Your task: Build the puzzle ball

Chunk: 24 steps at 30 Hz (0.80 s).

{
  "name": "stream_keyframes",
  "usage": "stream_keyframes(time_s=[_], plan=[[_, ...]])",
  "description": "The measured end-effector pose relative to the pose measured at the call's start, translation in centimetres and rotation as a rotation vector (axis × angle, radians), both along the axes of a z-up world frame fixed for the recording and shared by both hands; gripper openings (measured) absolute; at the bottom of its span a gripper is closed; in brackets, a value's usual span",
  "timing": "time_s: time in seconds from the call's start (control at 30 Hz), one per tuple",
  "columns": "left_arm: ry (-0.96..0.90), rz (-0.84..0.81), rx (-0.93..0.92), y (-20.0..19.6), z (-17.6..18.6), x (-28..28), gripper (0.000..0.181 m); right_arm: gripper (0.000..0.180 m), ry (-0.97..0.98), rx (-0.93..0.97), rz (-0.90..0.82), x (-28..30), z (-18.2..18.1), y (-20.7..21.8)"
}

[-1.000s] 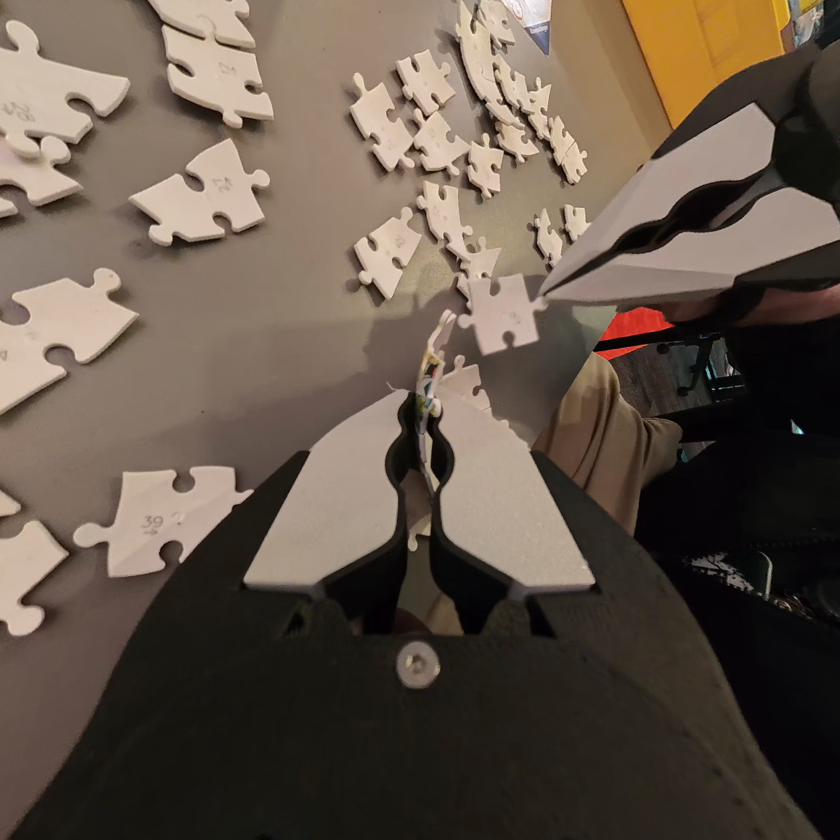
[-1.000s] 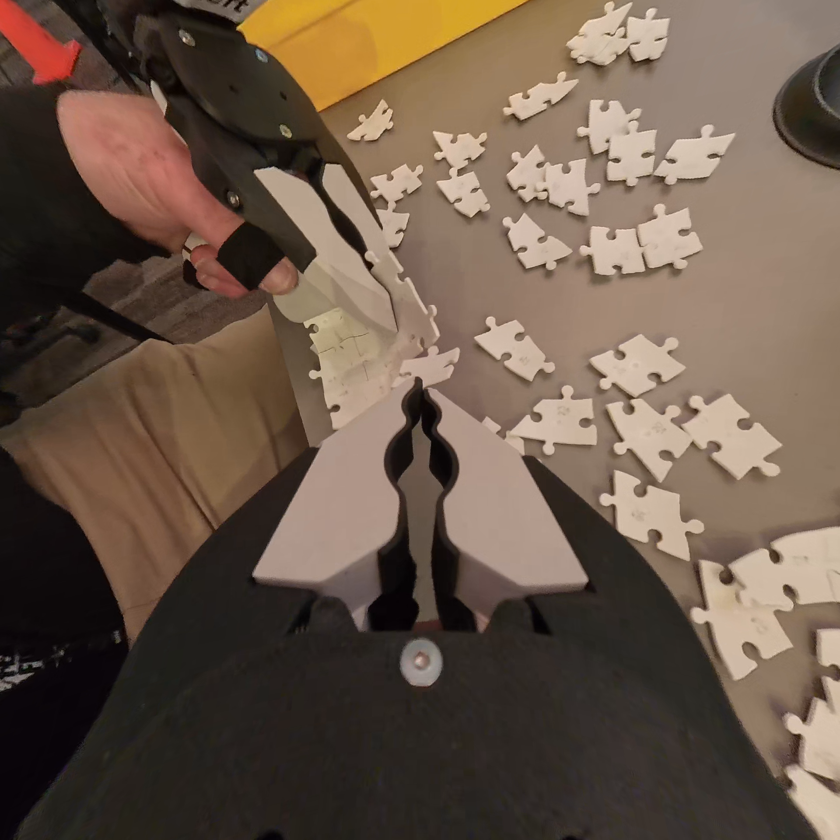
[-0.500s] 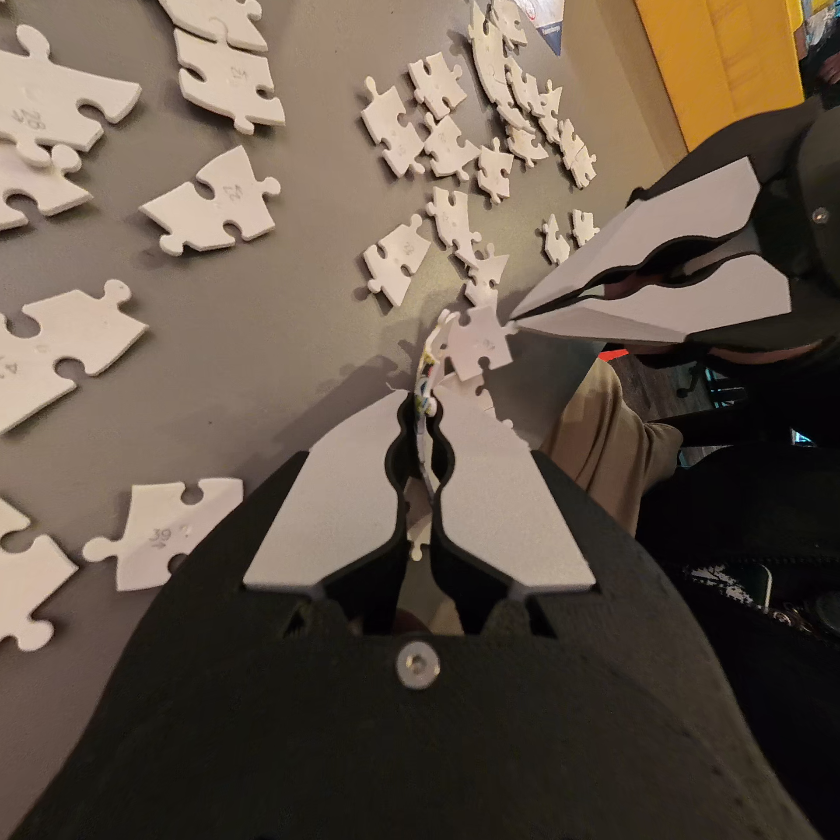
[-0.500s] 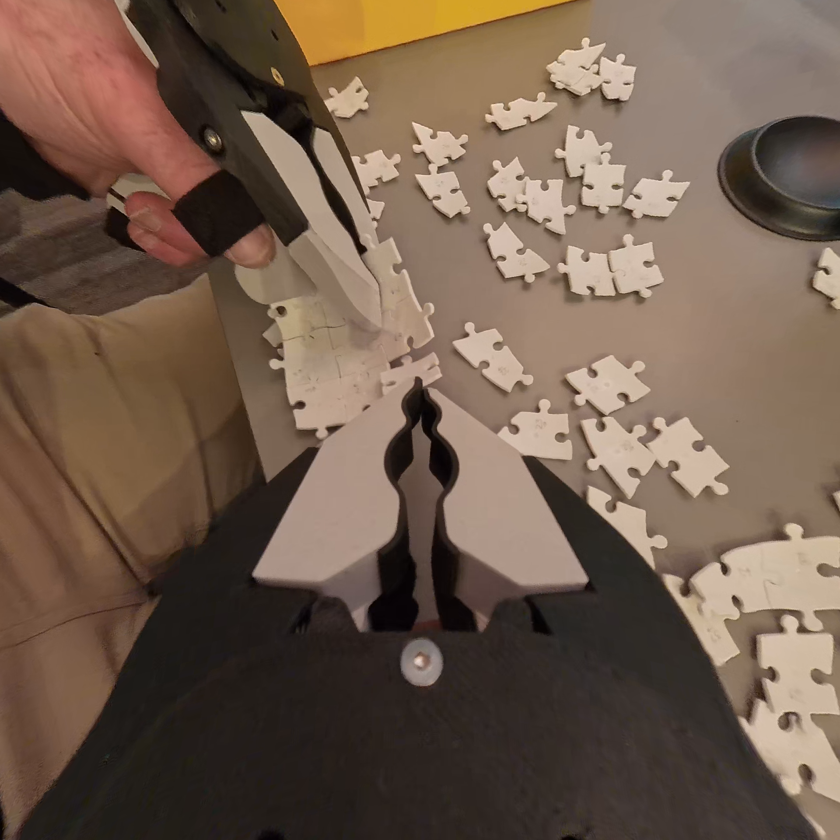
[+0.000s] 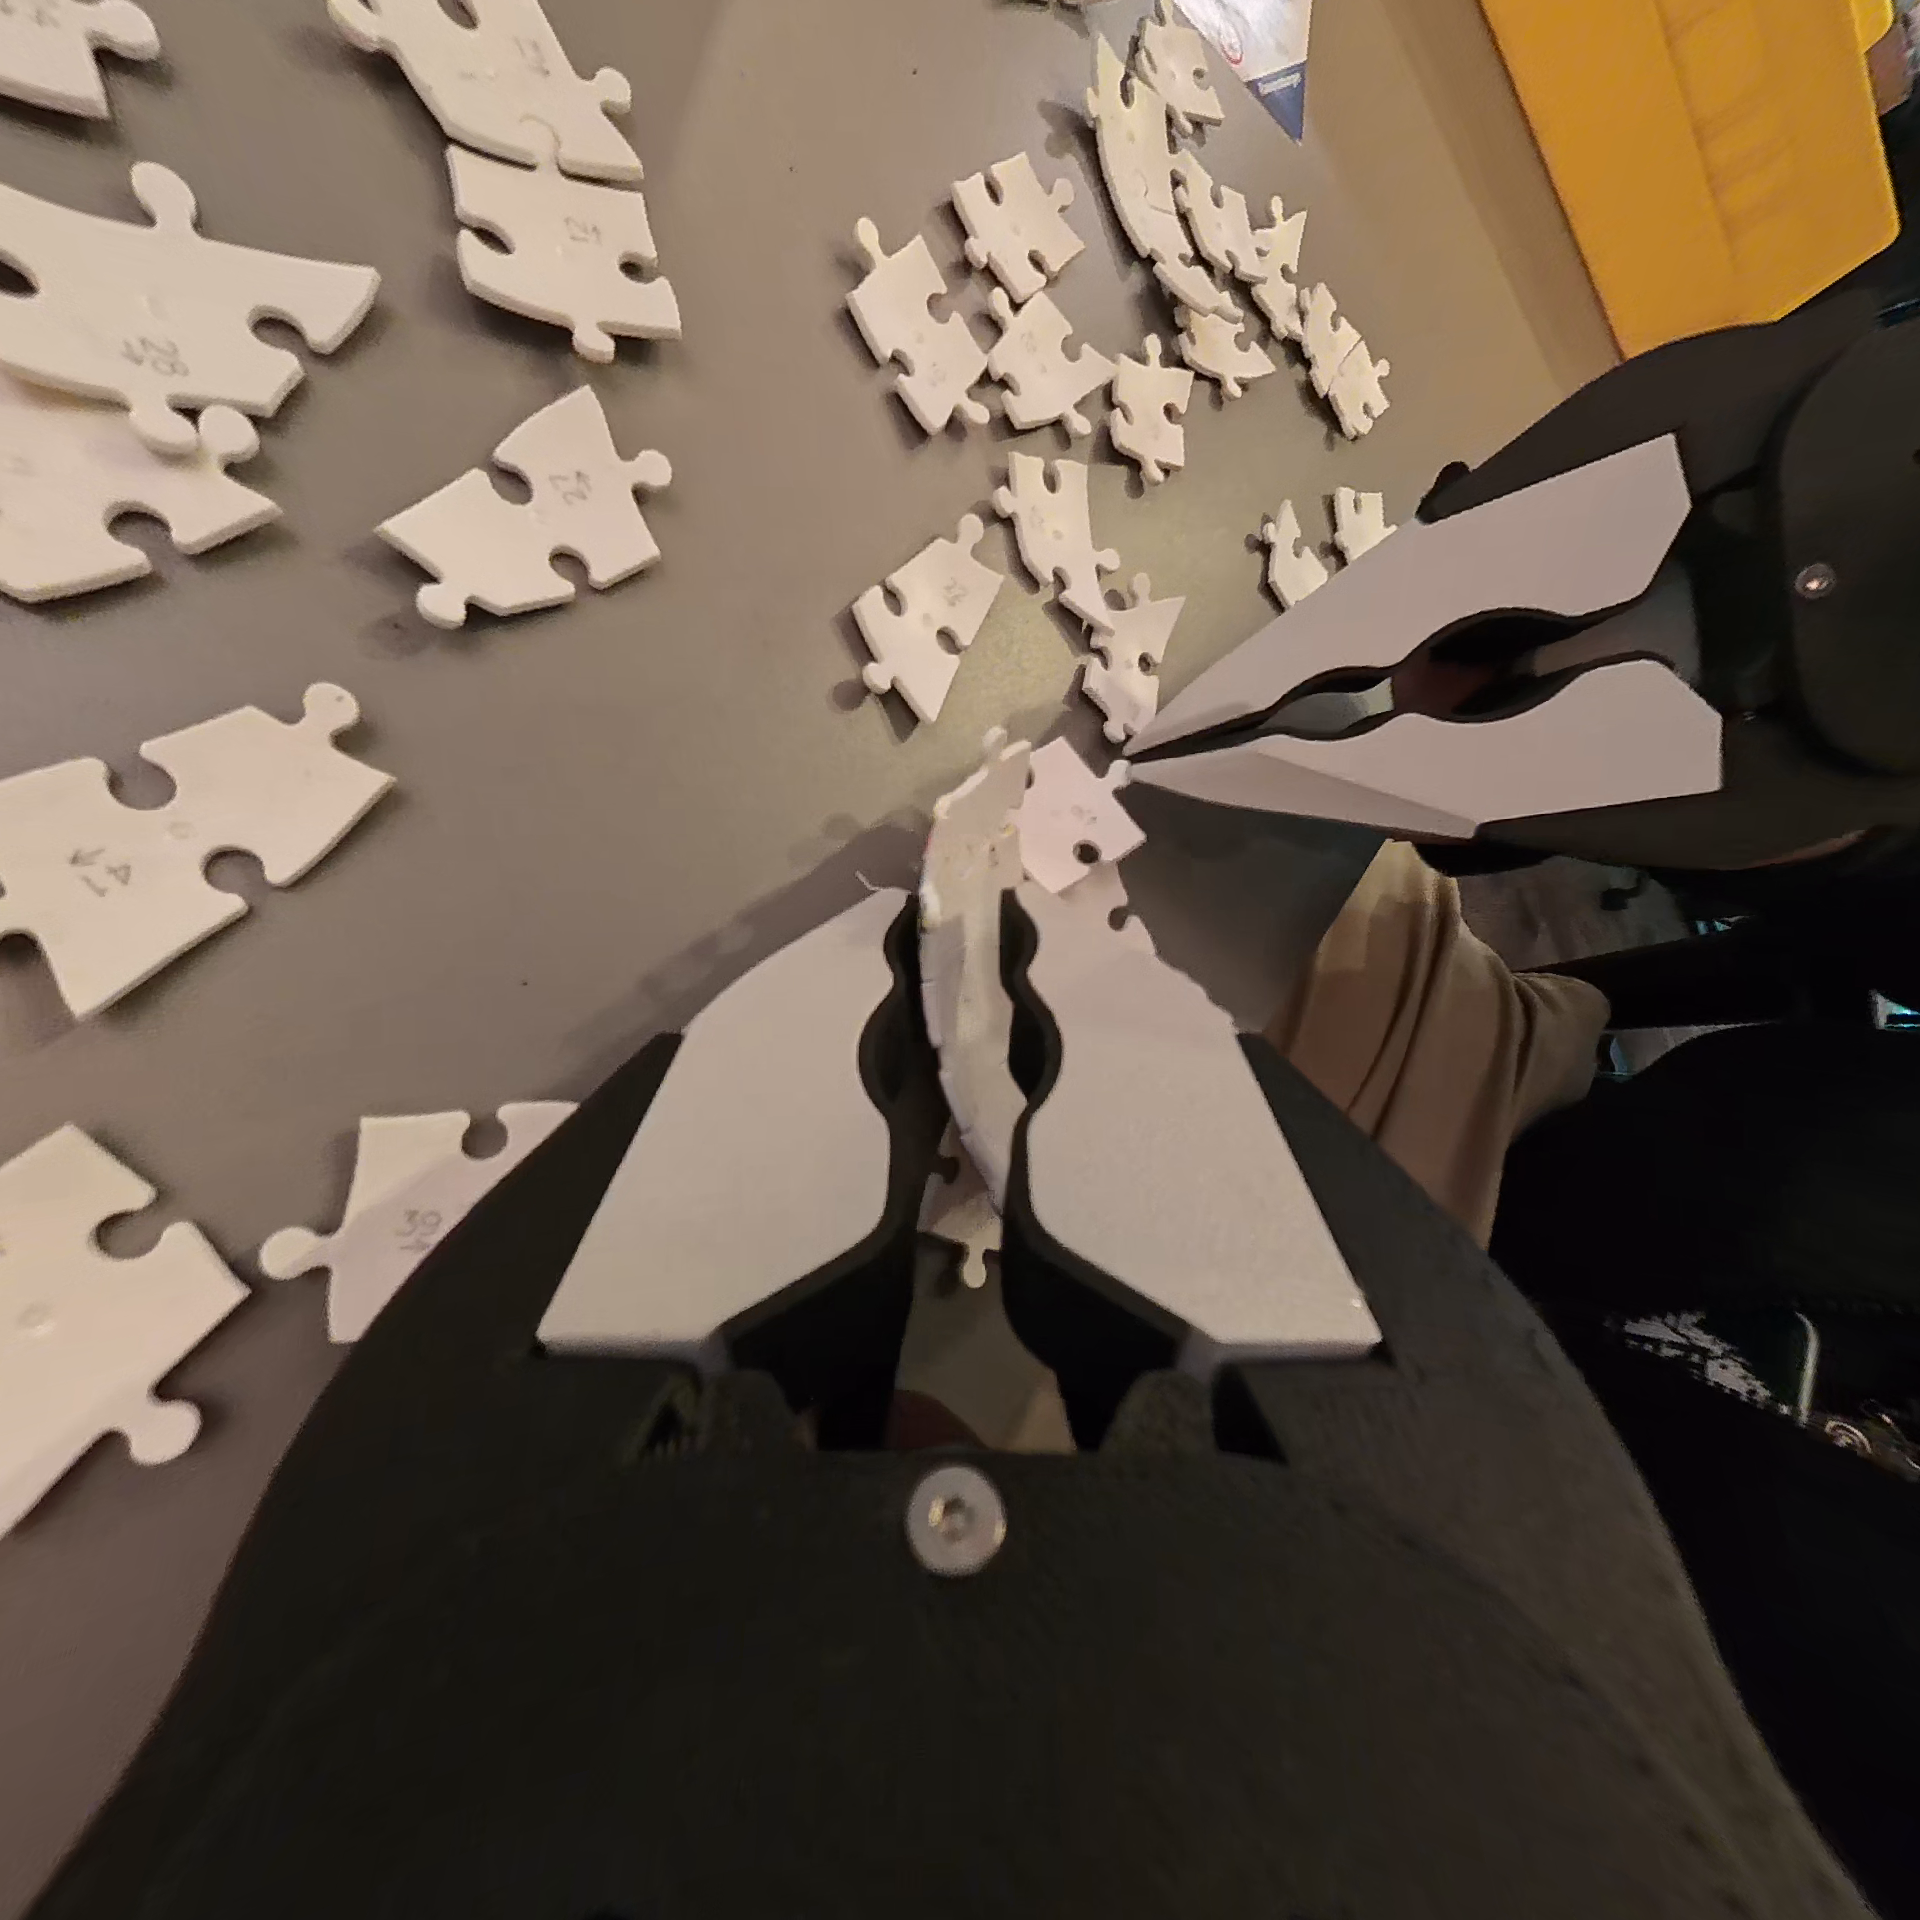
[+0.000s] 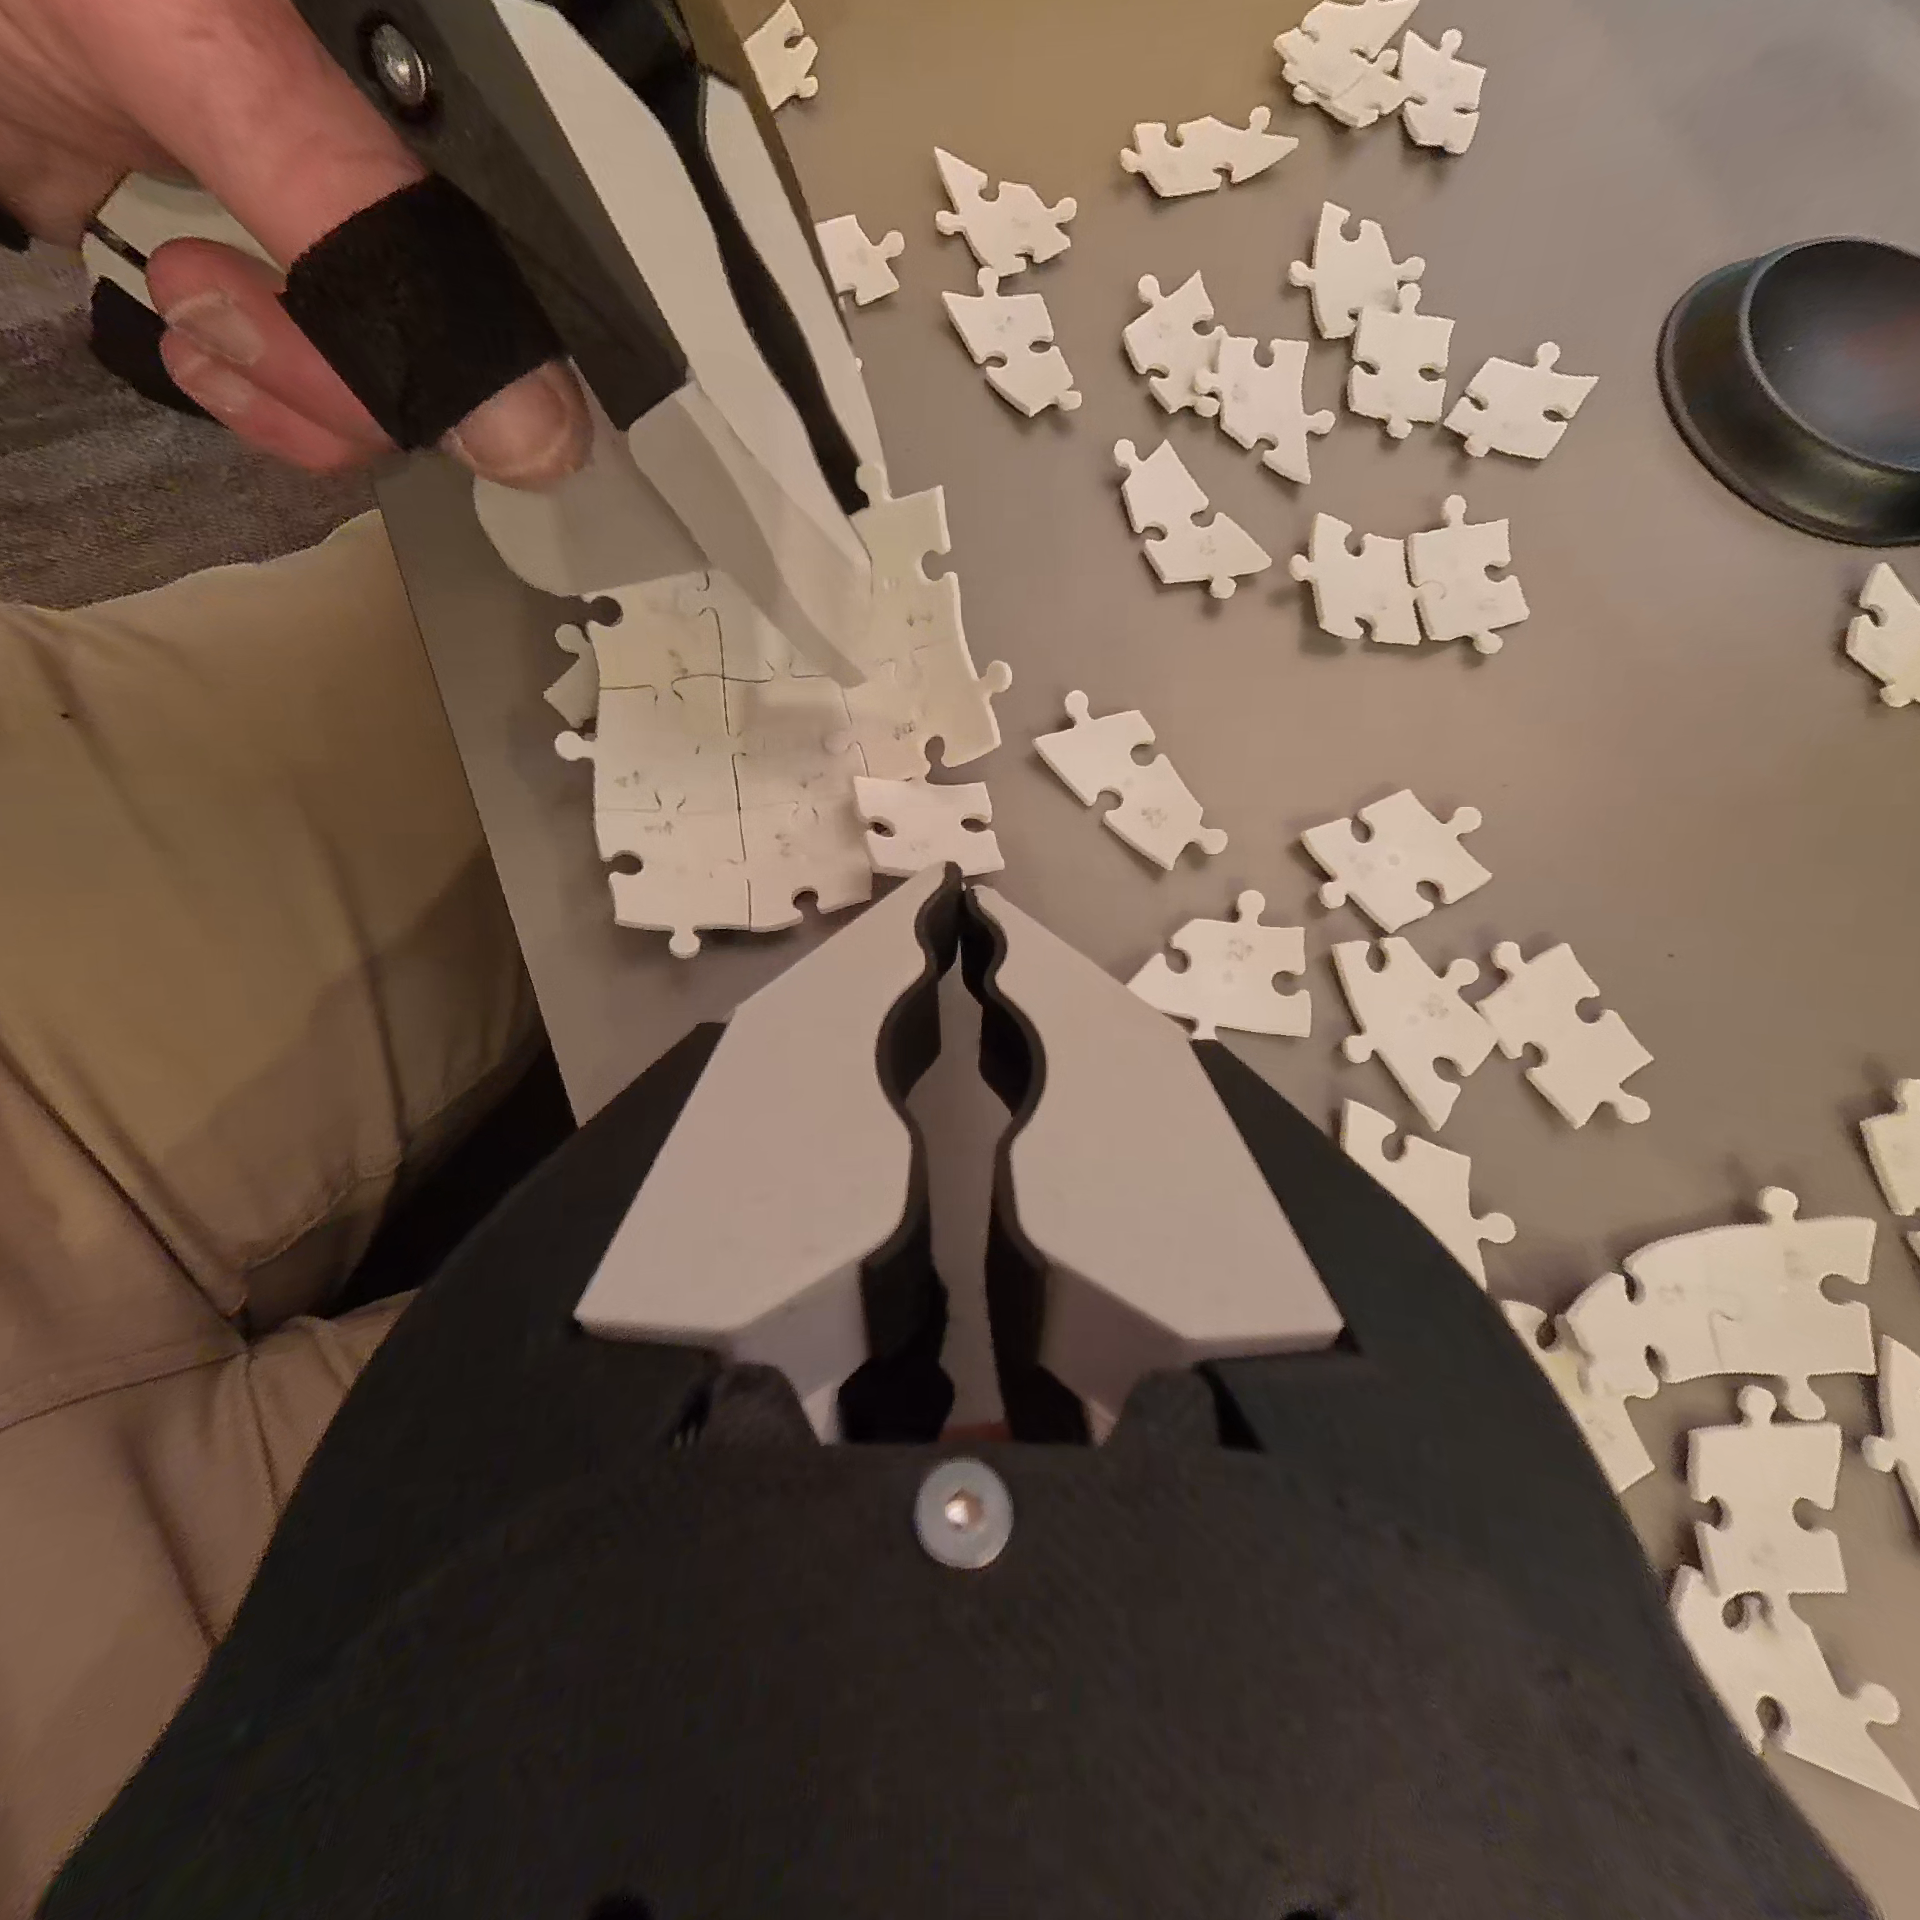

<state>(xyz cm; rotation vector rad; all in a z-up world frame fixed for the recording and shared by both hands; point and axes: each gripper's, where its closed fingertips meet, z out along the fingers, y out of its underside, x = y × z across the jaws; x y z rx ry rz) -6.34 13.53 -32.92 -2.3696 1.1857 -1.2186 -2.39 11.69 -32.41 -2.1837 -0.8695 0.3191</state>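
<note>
Right, left gripper (image 5: 961, 935) is clamped on the assembled panel (image 6: 727, 748), a curved sheet of joined white pieces, held edge-on in the left wrist view, off the grey table (image 5: 727, 727) near its edge. Right gripper (image 6: 954, 883) has its tips pinched together on the knob of a single piece (image 6: 928, 826), which sits at the panel's lower corner, touching or just beside it. Can't tell if the tab is seated yet.

Handling, as a judgement: pieces look like thin, light, stiff plastic w/ a slight curve, smooth faces, so prob. slippery under hard fingertips. The single piece is gripped only at one small knob; it could pivot or pop out if pushed sideways. Better hold: across the flat body, away from the tabs that must mate. The panel's joints are press-fit only, so squeezing or bending it may split seams; left jaws sit across several pieces, which helps keep it rigid.

Many loose pieces (image 6: 1132, 779) lie scattered over the table, plus a black round stand (image 6: 1808, 405) at the far right and a yellow box (image 5: 1683, 156) beyond. Ball is far from done.
</note>
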Motion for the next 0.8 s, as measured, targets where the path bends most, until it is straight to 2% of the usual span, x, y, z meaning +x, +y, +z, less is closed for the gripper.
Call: stream_keyframes(time_s=[0.27,0.5,0.7,0.8], plan=[[0.011,0.003,0.069,0.7,0.4,-0.2,0.020,0.000,-0.032,-0.018,0.006,0.2,-0.5,-0.3],[0.037,-0.009,0.092,0.9,-0.1,-0.2,0.017,0.000,-0.052,-0.022,0.030,-0.1,-0.4,-0.7],[0.049,-0.012,0.099,0.9,-0.1,-0.2,0.014,0.000,-0.006,0.041,0.074,-0.8,1.7,-0.4],[0.055,-0.015,0.100,0.8,-0.2,-0.2,0.013,0.000,-0.017,0.010,0.110,-1.5,1.0,-0.4]])
